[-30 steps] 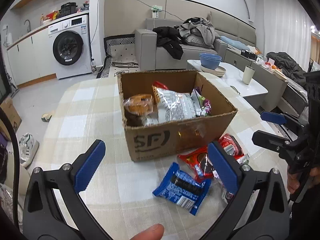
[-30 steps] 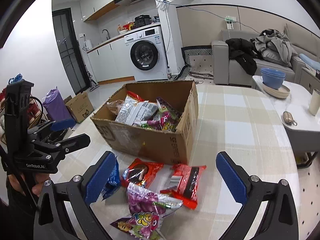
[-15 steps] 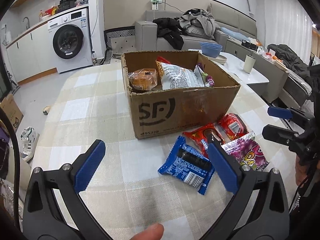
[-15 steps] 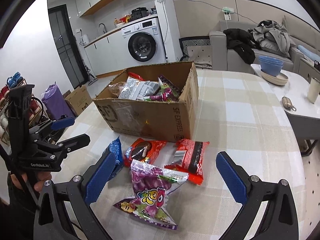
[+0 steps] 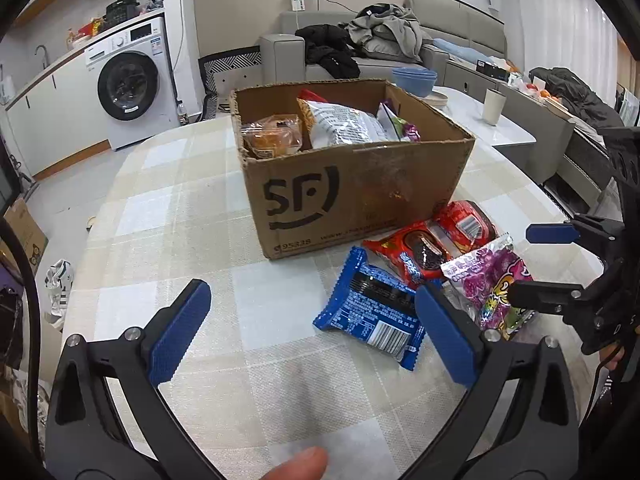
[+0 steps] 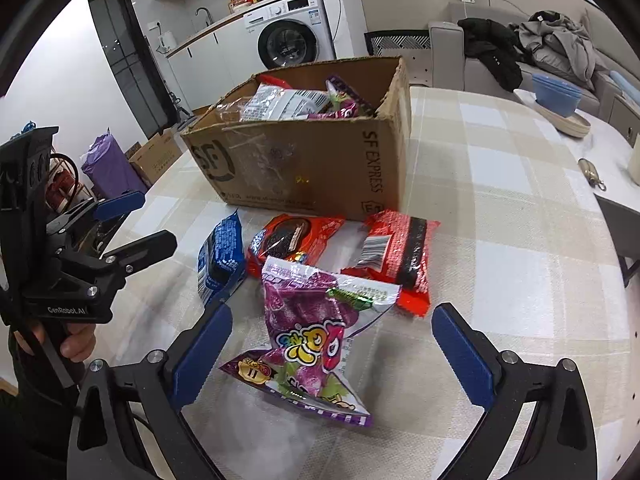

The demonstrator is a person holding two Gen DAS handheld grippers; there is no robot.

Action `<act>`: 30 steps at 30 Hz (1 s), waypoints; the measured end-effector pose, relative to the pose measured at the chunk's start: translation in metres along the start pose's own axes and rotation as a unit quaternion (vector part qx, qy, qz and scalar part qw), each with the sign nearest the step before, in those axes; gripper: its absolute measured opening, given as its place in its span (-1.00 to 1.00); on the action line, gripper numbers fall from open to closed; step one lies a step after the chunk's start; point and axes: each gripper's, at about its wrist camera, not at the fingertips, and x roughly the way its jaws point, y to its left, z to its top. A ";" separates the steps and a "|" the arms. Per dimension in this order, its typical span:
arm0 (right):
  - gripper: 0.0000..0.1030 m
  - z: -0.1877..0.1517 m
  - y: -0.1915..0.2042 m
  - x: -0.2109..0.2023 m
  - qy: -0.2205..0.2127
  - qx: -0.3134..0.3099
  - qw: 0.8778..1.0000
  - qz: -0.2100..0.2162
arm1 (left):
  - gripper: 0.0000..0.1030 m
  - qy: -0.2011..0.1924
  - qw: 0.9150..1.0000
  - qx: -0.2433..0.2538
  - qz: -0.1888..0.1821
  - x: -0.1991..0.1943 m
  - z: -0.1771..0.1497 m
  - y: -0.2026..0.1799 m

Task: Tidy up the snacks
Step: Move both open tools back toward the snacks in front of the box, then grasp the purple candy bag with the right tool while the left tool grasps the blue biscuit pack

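An open cardboard box [image 5: 352, 196] [image 6: 304, 168] holding several snack bags stands mid-table. In front of it lie a blue biscuit pack [image 5: 372, 308] [image 6: 222, 256], a red cookie pack [image 5: 416, 256] [image 6: 292, 240], a second red pack [image 5: 466, 222] [image 6: 396, 252] and a purple candy bag [image 5: 488, 284] [image 6: 312, 336]. My left gripper [image 5: 312, 332] is open above the table, its right finger next to the blue pack. My right gripper [image 6: 332, 356] is open, its fingers on either side of the purple bag, nothing gripped.
The table [image 5: 160, 208] has a checked cloth and a curved edge. Beyond it are a white side table with blue bowls [image 5: 414, 80] and a cup [image 5: 493, 110], a sofa with clothes [image 5: 360, 48], and a washing machine [image 5: 128, 84]. A thumb tip [image 5: 296, 466] shows at the bottom.
Both grippers have drawn back from the box and sunk toward the table. The loose packs now sit nearer, the purple bag between my right fingers. Nothing was gripped.
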 end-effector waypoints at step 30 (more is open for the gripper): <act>0.18 -0.004 0.015 0.036 0.047 -0.009 0.998 0.030 | 0.97 0.052 0.996 0.046 -0.052 0.042 -0.019 -0.021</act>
